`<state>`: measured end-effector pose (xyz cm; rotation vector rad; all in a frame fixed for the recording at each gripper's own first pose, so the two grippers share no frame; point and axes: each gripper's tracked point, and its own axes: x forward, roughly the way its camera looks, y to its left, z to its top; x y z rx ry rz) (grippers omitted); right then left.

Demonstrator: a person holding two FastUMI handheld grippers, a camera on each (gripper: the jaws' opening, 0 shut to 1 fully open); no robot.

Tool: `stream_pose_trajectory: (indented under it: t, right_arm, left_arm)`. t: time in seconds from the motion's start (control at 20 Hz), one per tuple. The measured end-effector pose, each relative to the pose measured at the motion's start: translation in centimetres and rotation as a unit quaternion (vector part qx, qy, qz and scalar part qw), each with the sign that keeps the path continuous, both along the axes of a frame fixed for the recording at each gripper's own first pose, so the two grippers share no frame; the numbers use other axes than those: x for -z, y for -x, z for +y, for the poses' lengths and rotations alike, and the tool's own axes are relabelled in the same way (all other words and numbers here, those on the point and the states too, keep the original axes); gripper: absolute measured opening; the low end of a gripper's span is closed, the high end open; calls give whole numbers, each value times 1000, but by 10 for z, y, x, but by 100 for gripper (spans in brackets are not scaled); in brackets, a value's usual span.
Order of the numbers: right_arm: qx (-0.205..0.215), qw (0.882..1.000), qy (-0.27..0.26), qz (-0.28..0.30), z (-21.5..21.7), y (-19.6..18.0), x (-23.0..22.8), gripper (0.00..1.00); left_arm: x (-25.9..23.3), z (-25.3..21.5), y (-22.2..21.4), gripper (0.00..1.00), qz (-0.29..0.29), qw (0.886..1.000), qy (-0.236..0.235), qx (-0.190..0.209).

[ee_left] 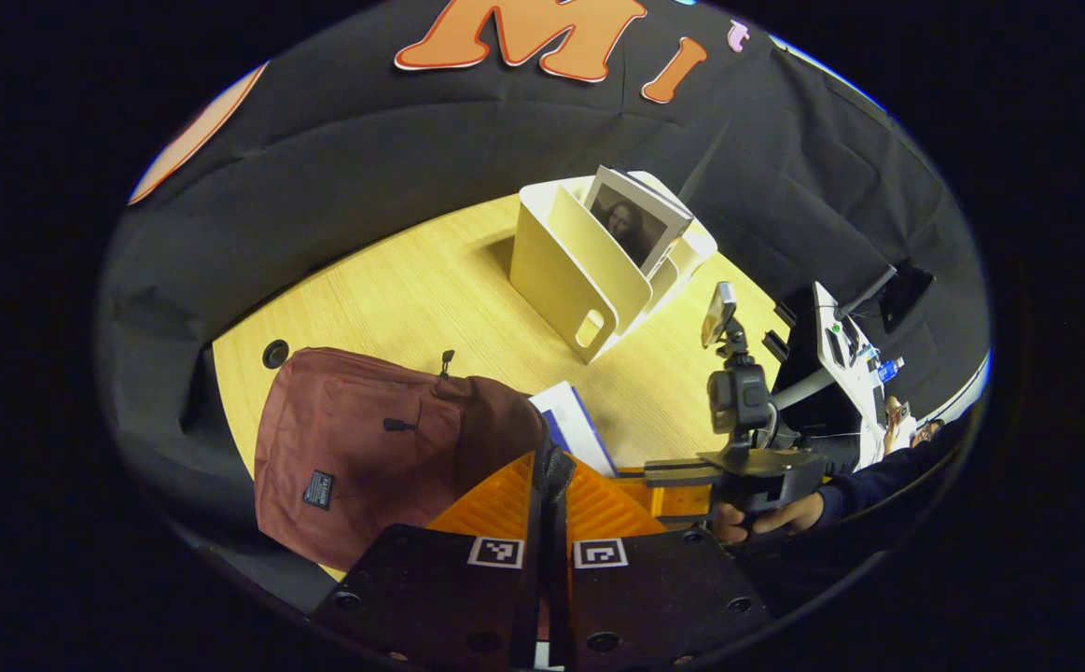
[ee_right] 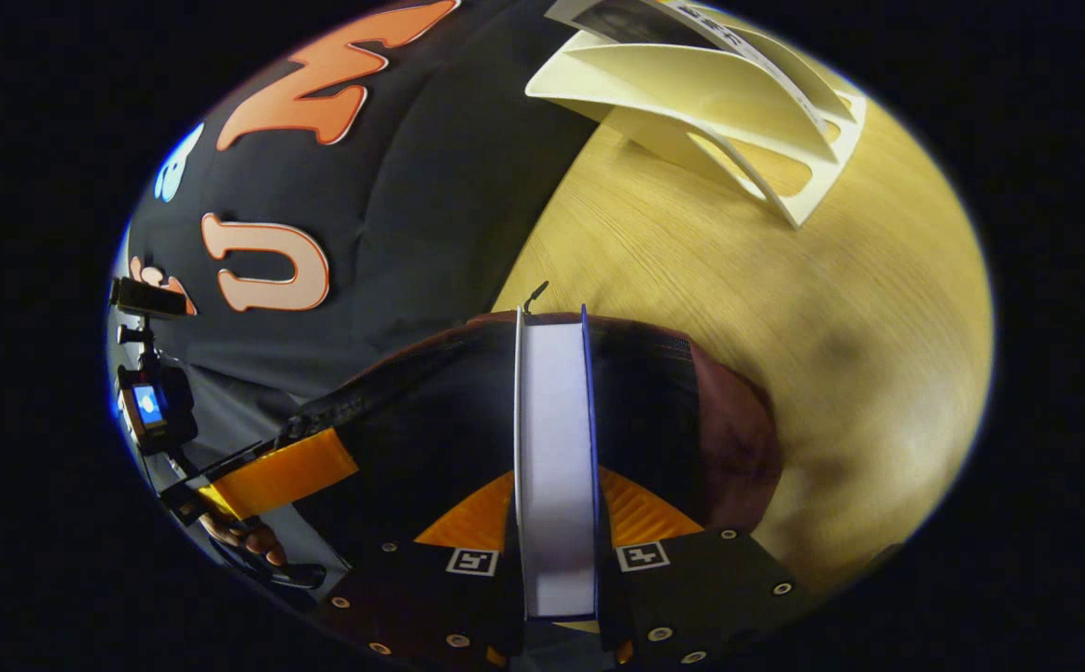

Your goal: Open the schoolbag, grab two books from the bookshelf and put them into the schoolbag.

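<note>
The light wooden table has bare room between the maroon fabric schoolbag near its front edge and the cream plastic bookshelf standing well apart toward the booth wall. One divider slot of that shelf holds a grey book with a portrait cover, leaning. The right gripper clamps both fingers on a white book with blue covers, its far end inside the bag's dark opening. The left gripper has its fingers closed together on the bag's black rim at the opening, just beside the book.
</note>
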<state>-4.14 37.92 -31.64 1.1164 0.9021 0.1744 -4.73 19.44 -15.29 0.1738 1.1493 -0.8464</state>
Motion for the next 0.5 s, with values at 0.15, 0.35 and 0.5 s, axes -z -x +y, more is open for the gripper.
stream_pose_trajectory:
  t: [0.15,0.35,0.5]
  right_arm:
    - [17,1000,-1,-13,9,-11,5,31]
    - [36,999,-17,-18,24,-21,16,31]
    - [35,999,-23,-14,39,-26,27,33]
  left_arm:
    - [4,-1,6,6,7,1000,8,-3]
    - [10,-10,17,6,13,1000,16,0]
    - [17,-16,26,5,19,1000,13,6]
